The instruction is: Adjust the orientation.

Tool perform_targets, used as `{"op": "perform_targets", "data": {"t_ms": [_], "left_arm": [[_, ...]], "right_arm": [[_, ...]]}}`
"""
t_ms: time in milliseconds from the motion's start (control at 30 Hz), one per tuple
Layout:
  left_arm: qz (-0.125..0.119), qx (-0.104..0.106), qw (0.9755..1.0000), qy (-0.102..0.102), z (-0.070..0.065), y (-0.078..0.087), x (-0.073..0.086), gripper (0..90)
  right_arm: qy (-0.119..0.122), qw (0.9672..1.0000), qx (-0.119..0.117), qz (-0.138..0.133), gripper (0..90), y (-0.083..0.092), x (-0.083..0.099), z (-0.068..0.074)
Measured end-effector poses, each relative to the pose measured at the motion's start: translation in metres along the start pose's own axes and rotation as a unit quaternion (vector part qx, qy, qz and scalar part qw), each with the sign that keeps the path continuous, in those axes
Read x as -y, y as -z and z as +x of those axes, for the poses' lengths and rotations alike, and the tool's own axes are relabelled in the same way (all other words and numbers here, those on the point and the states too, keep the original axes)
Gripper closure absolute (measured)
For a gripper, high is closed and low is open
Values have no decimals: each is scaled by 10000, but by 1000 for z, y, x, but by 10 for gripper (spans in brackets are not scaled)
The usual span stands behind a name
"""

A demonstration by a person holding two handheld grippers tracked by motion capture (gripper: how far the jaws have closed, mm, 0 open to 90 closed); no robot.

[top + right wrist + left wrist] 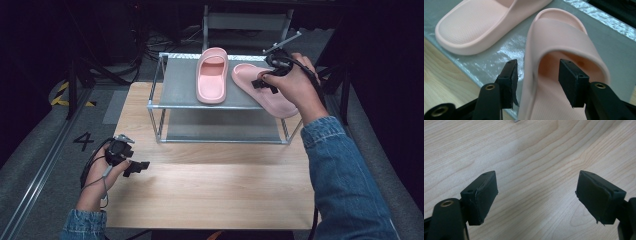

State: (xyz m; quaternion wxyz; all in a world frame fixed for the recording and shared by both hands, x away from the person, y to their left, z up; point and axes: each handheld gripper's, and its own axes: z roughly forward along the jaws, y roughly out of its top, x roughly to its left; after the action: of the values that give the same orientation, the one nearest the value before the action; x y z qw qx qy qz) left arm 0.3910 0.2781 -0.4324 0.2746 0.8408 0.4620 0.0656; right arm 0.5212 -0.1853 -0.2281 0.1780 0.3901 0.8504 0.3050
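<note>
Right gripper view: open right gripper (537, 82) straddles the pink slipper's (564, 40) side edge, pads apart from it.

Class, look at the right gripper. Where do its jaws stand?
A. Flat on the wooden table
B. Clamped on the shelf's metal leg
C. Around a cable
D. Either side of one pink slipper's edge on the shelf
D: the right gripper has its jaws either side of the pink slipper's edge on the shelf.

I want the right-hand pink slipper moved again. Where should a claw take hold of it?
Grip the slipper by the side wall near its strap, one jaw outside and one inside the foot opening, coming from the heel end. That raised edge is thin enough to pinch, and the right claw already straddles it, open.
</note>
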Motion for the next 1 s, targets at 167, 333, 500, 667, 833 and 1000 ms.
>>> {"op": "perform_targets", "data": {"t_ms": [167,333,500,667,833,1000], "left_arm": [[21,54,9999,-106,-4,-2,-8,181],[67,85,9999,-132,-7,-6,-11,182],[97,127,9998,-133,-8,-8,-13,183],[116,146,9997,-159,-9,-9,-14,185],[119,162,9997,-159,-10,-9,-13,185],[146,158,9996,-181,-11,-9,-13,186]], "right_arm": [[120,9998,24,-125,528,25,20,0],[276,9994,147,-116,577,46,39,-2],[325,9992,238,-78,602,63,56,-4],[332,9990,296,67,673,77,80,-7],[303,9988,293,267,738,82,97,-9],[303,9976,272,561,833,79,113,-12]]}}
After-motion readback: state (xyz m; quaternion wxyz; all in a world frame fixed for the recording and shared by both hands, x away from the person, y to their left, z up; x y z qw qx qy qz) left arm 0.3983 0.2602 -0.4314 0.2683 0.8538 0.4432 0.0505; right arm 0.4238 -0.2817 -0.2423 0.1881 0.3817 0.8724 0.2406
